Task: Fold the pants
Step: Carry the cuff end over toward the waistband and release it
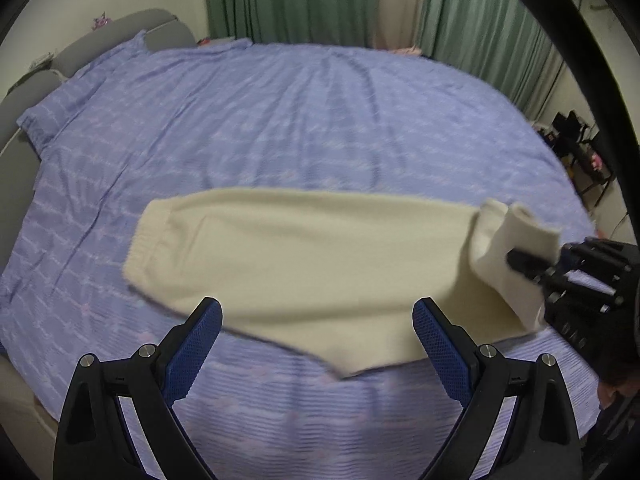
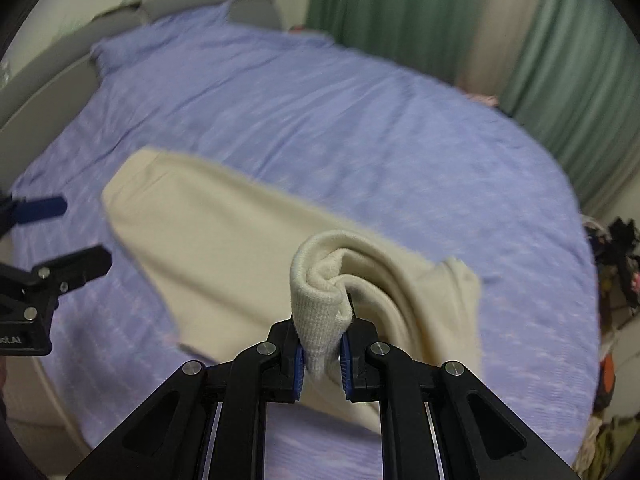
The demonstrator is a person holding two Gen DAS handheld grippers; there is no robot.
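Two grippers over a bed w/ a lavender-blue patterned sheet (image 1: 304, 112). Cream sweatpants (image 1: 304, 256) lying across the near-middle of the sheet, already doubled leg on leg, waistband (image 1: 146, 236) to the left, ribbed cuffs (image 1: 516, 236) to the right.

Left gripper (image 1: 318, 338) spread wide, blue pads facing each other, holding nothing, hovering just over the near long edge of the pants around the crotch point. Can't tell if touching the fabric or just above it.

Right gripper (image 2: 323, 350) clamped on a ribbed cuff (image 2: 320, 300), cuff end lifted off the sheet and curled over the fingertips, rest of that leg end draped and creased below it. Second cuff (image 2: 460, 280) sagging just beside, to the right.

Edges: far long edge of the pants fairly straight, near edge slanting down to a point near the left gripper. Waistband end flat on the sheet.

Room to move: lots of bare sheet beyond the pants and to the left, a narrower strip on the near side. Gray padded headboard (image 1: 120, 28) along the far left, green curtains (image 1: 288, 0) behind the bed, dark clutter (image 1: 580, 148) off the right edge of the bed. Both views a bit blurred.
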